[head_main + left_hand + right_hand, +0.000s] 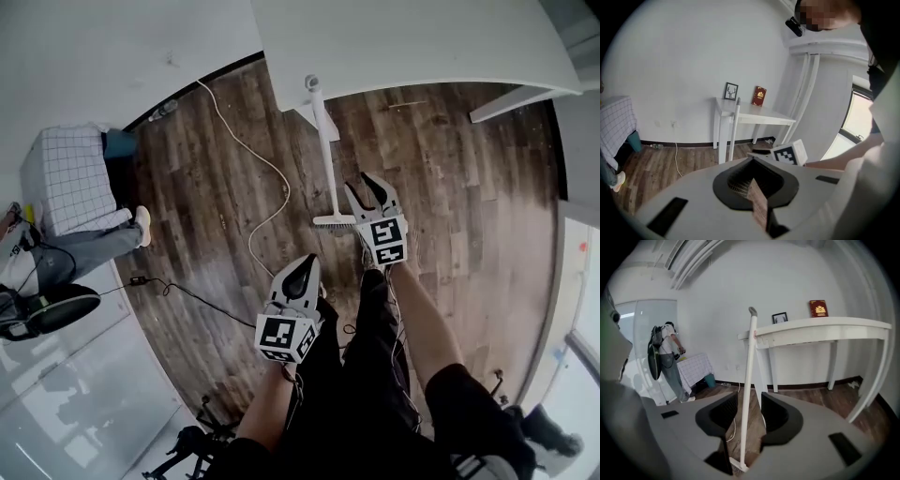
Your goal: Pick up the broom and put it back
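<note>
A white broom (324,141) stands on the wood floor, its head (334,221) down and its handle top leaning against the white table (422,47). My right gripper (367,185) hangs just right of the broom's head, open. In the right gripper view the handle (749,366) runs up through the gap of my right gripper (749,399), and neither pad touches it. My left gripper (306,269) is lower and nearer to me, shut and empty; its own view shows the left gripper (753,182) with pads together and the broom (734,129) far off at the table (757,115).
A white cable (253,150) snakes across the floor left of the broom, and a black one (178,291) lies nearer. At the left a person (84,248) stands by a checked-cloth table (66,178). A picture frame (779,317) and red book (818,308) sit on the white table.
</note>
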Available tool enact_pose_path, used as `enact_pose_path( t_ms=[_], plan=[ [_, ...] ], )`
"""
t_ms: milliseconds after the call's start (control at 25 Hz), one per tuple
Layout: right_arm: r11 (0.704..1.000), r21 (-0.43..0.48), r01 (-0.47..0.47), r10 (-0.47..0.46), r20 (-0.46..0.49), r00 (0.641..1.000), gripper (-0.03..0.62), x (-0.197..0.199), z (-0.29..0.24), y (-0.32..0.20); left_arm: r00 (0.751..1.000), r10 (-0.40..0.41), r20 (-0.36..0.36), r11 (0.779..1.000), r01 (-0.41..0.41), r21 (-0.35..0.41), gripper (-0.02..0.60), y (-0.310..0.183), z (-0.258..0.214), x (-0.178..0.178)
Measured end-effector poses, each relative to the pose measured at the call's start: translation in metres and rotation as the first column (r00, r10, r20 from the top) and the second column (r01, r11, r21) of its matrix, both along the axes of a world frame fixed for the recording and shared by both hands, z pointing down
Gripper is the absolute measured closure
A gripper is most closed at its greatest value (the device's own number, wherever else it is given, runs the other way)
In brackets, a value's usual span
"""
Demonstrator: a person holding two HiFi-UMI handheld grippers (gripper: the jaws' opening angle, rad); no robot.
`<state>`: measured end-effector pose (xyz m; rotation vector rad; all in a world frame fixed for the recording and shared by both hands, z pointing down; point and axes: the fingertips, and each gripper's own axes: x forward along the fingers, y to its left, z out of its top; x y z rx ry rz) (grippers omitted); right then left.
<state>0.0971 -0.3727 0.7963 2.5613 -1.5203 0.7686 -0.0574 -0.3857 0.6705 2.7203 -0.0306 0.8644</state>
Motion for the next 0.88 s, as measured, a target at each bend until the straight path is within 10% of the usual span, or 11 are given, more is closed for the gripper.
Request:
enact_pose_path(
  t_ms=[320, 560, 880],
  plan=[
    [0.946, 0.064, -0.319, 0.318, 0.025, 0.948, 0.572, -0.107, -0.108, 0.067, 0.973, 0.218, -0.078, 0.974, -0.222, -0.044, 0.581, -0.002, -0.035, -0.023],
    [0.811, 0.102, -0.576, 0.583, -0.063, 0.810, 0.572, -0.158, -0.197, 0.107, 0.864, 0.470, -0.182, 0.878, -0.478, -0.003, 0.581, 0.031, -0.104, -0.041],
    [0.788, 0.144, -0.599, 0.612, -0.285, 0.737, 0.572, -0.212, -0.329, 0.138, 0.730, 0.589, -0.347, 0.773, -0.634, -0.023, 0.581, 0.072, -0.189, -0.059]
  ],
)
